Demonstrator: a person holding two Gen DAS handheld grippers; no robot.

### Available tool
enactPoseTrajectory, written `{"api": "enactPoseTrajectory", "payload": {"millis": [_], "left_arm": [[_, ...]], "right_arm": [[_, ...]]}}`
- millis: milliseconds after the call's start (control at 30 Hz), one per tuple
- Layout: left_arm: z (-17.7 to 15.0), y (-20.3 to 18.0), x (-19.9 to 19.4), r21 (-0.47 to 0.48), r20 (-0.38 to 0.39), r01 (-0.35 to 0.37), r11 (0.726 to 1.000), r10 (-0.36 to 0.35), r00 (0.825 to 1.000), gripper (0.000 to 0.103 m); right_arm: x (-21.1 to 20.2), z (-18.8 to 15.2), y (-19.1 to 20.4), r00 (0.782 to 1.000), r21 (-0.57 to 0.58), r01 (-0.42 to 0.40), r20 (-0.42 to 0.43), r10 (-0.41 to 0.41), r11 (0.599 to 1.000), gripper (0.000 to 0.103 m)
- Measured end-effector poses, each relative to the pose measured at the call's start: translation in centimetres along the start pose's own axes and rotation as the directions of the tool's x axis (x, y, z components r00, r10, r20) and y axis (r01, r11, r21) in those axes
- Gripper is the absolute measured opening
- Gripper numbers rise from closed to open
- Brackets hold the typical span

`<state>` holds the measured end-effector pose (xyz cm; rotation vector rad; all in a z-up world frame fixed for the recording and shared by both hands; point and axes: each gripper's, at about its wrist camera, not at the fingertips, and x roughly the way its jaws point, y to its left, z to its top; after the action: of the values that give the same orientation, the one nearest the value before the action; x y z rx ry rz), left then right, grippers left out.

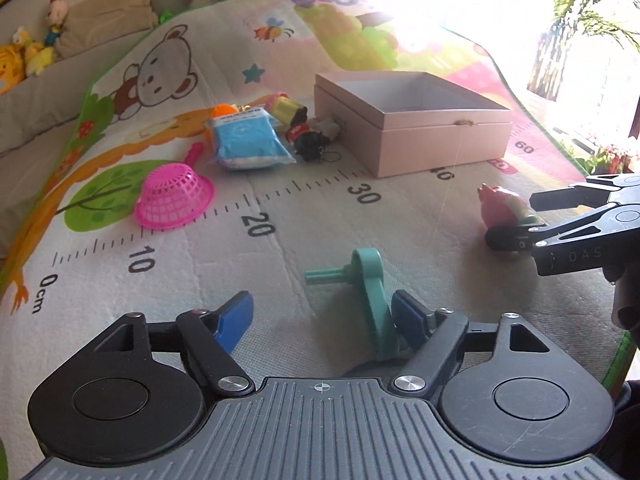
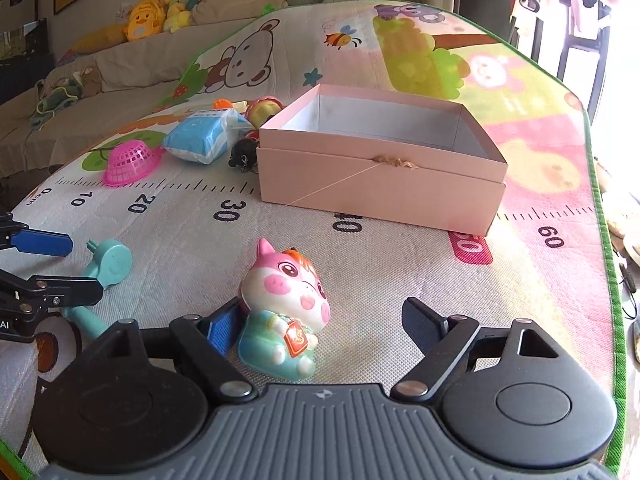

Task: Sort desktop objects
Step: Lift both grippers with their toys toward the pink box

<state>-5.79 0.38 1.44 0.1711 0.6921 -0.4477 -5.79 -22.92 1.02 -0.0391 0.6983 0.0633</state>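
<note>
My left gripper [image 1: 322, 316] is open on the play mat, its fingers on either side of a teal plastic hook-shaped toy [image 1: 370, 292], which touches the right finger. The toy also shows in the right wrist view [image 2: 106, 270]. My right gripper [image 2: 326, 326] is open around a pink-and-white piggy figurine in a teal outfit [image 2: 286, 312], which stands against the left finger. The figurine also shows in the left wrist view [image 1: 502, 208]. An open, empty pink box [image 2: 380, 184] stands on the mat beyond both.
A pink mesh basket [image 1: 172, 196] lies overturned at left. A blue-and-white pouch [image 1: 246, 142], a yellow-and-pink toy [image 1: 286, 110], a black keychain figure [image 1: 308, 142] and an orange item [image 1: 222, 112] cluster left of the box. Sofa with plush toys behind.
</note>
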Motion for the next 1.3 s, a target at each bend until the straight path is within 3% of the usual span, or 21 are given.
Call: {"api": "enactPoseTrajectory", "payload": {"millis": [33, 267, 433, 633, 667, 700, 733, 867, 1000, 1100, 1300], "left_arm": [[-0.2, 0.2, -0.4, -0.003, 0.016, 0.01, 1.0, -0.01, 1.0, 0.099], [0.1, -0.3, -0.3, -0.049, 0.013, 0.053, 0.997, -0.053, 0.999, 0.1], [0.6, -2.2, 0.7, -0.019, -0.014, 0.066, 0.998, -0.066, 0.998, 0.1], [0.4, -2.8, 0.5, 0.0, -0.03, 0.077, 0.997, -0.077, 0.997, 0.1], [0.2, -2.9, 0.4, 0.007, -0.033, 0.085, 0.996, -0.085, 0.996, 0.1], [-0.1, -3.1, 0.2, 0.015, -0.036, 0.09, 0.996, -0.089, 0.995, 0.1], [-0.4, -3.4, 0.1, 0.024, -0.039, 0.091, 0.996, -0.09, 0.995, 0.1], [-0.6, -4.2, 0.6, 0.025, -0.047, 0.058, 0.998, -0.057, 0.997, 0.1], [0.0, -5.0, 1.5, 0.019, -0.058, 0.029, 0.999, -0.028, 0.998, 0.085], [0.3, -5.2, 1.4, 0.024, -0.046, 0.023, 0.999, -0.021, 0.999, 0.065], [0.8, -4.6, -1.7, 0.06, 0.02, 0.006, 0.998, -0.007, 1.0, 0.061]], "right_arm": [[-0.2, -0.1, -0.1, 1.0, 0.007, -0.009, 0.004, 0.009, 1.0, 0.085], [-1.7, 0.0, 0.3, 0.997, -0.006, -0.069, 0.036, 0.069, 0.998, 0.085], [-1.4, 0.3, 0.4, 0.996, -0.022, -0.084, 0.037, 0.085, 0.996, 0.085], [0.0, 1.1, 0.8, 0.987, 0.0, -0.157, 0.012, 0.157, 0.988, 0.084], [0.2, 1.1, 1.1, 0.987, -0.004, -0.16, 0.01, 0.16, 0.987, 0.078], [0.4, 1.1, 1.4, 0.988, -0.015, -0.155, 0.003, 0.155, 0.988, 0.061], [0.5, 1.1, 1.7, 0.988, -0.026, -0.153, -0.01, 0.152, 0.988, 0.05], [-0.4, 0.6, 1.8, 0.99, -0.051, -0.144, -0.012, 0.144, 0.988, 0.048], [-2.2, -0.1, 0.7, 0.993, -0.056, -0.12, -0.011, 0.12, 0.991, 0.048], [-3.3, -0.6, -0.4, 0.994, -0.048, -0.106, -0.02, 0.105, 0.993, 0.048], [-6.3, -0.4, -1.8, 0.994, -0.03, -0.106, 0.017, 0.106, 0.994, 0.047]]}}
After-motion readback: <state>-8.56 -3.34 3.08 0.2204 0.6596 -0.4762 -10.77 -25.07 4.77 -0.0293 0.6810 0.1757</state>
